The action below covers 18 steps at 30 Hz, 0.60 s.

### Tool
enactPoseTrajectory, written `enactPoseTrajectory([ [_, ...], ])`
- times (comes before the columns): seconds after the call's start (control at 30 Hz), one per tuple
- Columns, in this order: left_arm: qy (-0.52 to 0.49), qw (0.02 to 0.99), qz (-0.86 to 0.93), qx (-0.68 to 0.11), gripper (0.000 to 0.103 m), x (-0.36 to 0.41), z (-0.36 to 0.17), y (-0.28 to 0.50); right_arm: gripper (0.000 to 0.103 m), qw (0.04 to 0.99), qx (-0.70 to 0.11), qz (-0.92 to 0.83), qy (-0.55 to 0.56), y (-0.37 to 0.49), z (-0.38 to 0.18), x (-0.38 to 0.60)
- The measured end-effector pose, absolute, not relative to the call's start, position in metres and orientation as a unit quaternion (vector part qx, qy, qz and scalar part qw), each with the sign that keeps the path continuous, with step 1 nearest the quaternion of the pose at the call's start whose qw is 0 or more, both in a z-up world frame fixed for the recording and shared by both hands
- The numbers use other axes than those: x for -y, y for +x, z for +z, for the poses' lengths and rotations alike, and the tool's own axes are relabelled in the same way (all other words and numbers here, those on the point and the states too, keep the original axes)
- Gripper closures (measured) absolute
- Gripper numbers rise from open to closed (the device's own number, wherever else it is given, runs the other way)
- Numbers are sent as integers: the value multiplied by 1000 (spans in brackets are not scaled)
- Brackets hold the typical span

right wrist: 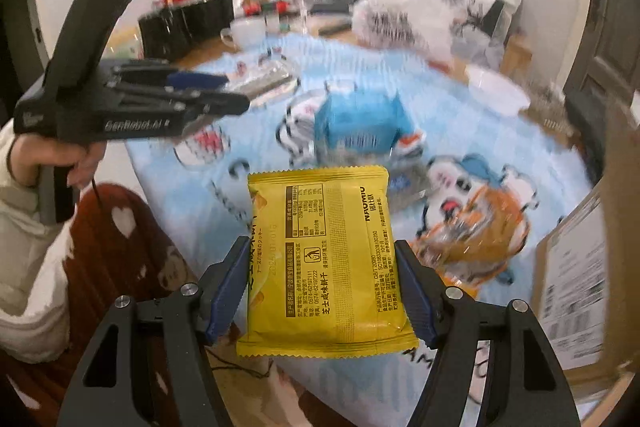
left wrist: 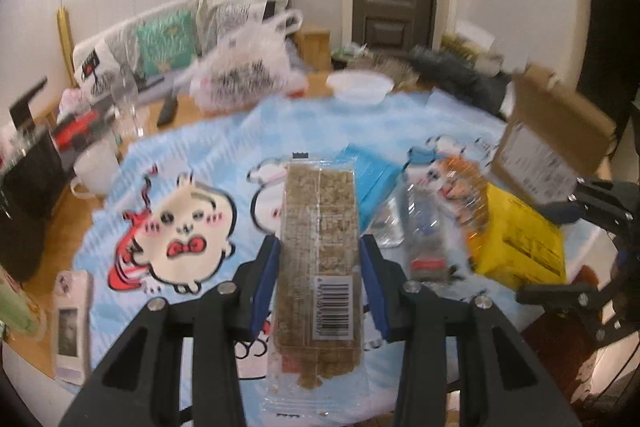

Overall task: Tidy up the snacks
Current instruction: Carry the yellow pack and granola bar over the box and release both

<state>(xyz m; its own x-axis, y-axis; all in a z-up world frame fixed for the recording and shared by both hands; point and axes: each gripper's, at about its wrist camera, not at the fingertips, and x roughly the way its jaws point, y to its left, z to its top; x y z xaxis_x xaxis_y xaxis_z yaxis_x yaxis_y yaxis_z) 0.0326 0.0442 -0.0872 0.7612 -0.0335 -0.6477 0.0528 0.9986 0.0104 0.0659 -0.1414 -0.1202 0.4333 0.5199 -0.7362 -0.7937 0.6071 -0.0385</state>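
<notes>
A long brown snack bar in a clear wrapper (left wrist: 320, 219) stands barcode side up between the blue pads of my left gripper (left wrist: 320, 243), which is shut on it above the blue cartoon tablecloth (left wrist: 200, 155). My right gripper (right wrist: 322, 247) is shut on the sides of a yellow biscuit packet (right wrist: 320, 259), printed back facing up, held over the table's near edge. That yellow packet (left wrist: 520, 239) also shows at the right of the left wrist view. On the cloth lie a blue packet (right wrist: 360, 123), an orange packet (right wrist: 472, 243) and a clear-wrapped snack (left wrist: 424, 223).
An open cardboard box (left wrist: 552, 143) stands at the table's right edge. A white bowl (left wrist: 360, 87) and a full plastic bag (left wrist: 244, 71) sit at the back, a white mug (left wrist: 96, 167) at the left, a phone (left wrist: 70, 327) near the front left. A person's sleeve (right wrist: 24, 247) is at the left.
</notes>
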Motion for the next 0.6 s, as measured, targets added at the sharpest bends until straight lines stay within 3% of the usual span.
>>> enactPoseTrajectory([
  [0.3,45,960,-80,-266,65,20,-7,16,37,886,-259,349,-164,58,-40,194],
  [0.6,72,945,-199,-249,65,126,27,50,37,929,-245,251,-117,73,-13,290],
])
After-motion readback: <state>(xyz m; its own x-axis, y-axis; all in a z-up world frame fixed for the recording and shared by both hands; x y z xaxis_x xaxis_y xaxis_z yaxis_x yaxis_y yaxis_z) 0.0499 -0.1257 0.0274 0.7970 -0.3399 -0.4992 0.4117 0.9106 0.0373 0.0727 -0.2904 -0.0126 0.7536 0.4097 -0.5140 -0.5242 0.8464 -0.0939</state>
